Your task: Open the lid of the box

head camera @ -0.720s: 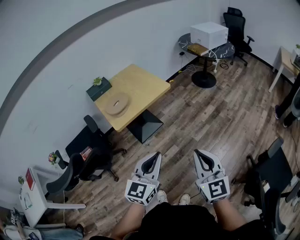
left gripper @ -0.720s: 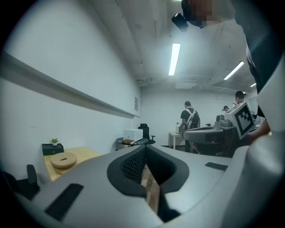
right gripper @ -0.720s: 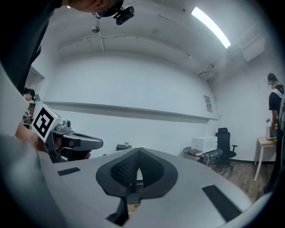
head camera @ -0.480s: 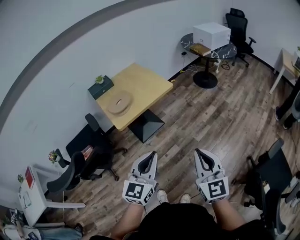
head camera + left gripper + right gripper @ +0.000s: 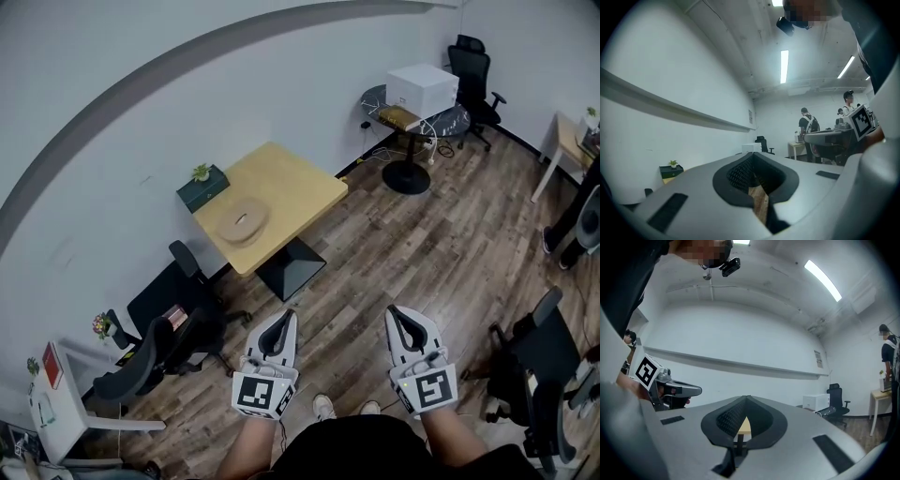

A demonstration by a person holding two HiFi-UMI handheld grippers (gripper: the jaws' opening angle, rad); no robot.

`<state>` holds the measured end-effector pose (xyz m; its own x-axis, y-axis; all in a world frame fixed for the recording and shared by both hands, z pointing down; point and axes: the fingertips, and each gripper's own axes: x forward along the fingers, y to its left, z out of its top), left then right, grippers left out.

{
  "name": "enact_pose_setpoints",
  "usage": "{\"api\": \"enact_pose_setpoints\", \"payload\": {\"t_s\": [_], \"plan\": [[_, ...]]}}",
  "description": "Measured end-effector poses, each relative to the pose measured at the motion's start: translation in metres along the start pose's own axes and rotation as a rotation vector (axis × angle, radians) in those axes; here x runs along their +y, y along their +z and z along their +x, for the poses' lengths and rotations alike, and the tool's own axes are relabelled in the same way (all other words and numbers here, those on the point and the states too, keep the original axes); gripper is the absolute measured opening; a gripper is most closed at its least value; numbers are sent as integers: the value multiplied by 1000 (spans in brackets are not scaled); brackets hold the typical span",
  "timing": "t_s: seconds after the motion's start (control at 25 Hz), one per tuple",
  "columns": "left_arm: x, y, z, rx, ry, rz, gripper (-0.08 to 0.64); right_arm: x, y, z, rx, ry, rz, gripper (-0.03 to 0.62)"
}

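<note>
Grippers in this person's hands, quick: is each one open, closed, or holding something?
Left gripper: closed, jaw tips together, holding nothing.
Right gripper: closed, jaw tips together, holding nothing.

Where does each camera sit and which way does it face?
Head view: on the person's head, looking steeply down at the floor and wooden table; forearms, shoes, left tool, right tool show.
Left gripper view: on the left tool, level along its shut jaws; right tool at right edge.
Right gripper view: on the right tool, level along its shut jaws; left tool at left edge.
Shared: all three show the white box.
</note>
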<state>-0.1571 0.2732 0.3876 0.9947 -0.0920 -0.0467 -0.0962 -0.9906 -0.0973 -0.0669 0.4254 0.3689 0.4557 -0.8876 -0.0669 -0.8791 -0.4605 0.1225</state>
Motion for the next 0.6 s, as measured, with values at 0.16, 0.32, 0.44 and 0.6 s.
{"api": "enact_pose_setpoints", "payload": {"t_s": [0.16, 0.32, 0.44, 0.6], "plan": [[9, 5, -5, -20, -3, 6, 18, 4, 5, 8, -23, -56, -3, 21], [24, 6, -15, -37, -13, 14, 18, 20, 8, 19, -33, -72, -4, 163], [36, 6, -20, -49, -24, 14, 18, 34, 12, 28, -45, -78, -18, 207], [53, 7, -23, -63, -41, 15, 18, 49, 17, 43, -53, -79, -44, 291]]}}
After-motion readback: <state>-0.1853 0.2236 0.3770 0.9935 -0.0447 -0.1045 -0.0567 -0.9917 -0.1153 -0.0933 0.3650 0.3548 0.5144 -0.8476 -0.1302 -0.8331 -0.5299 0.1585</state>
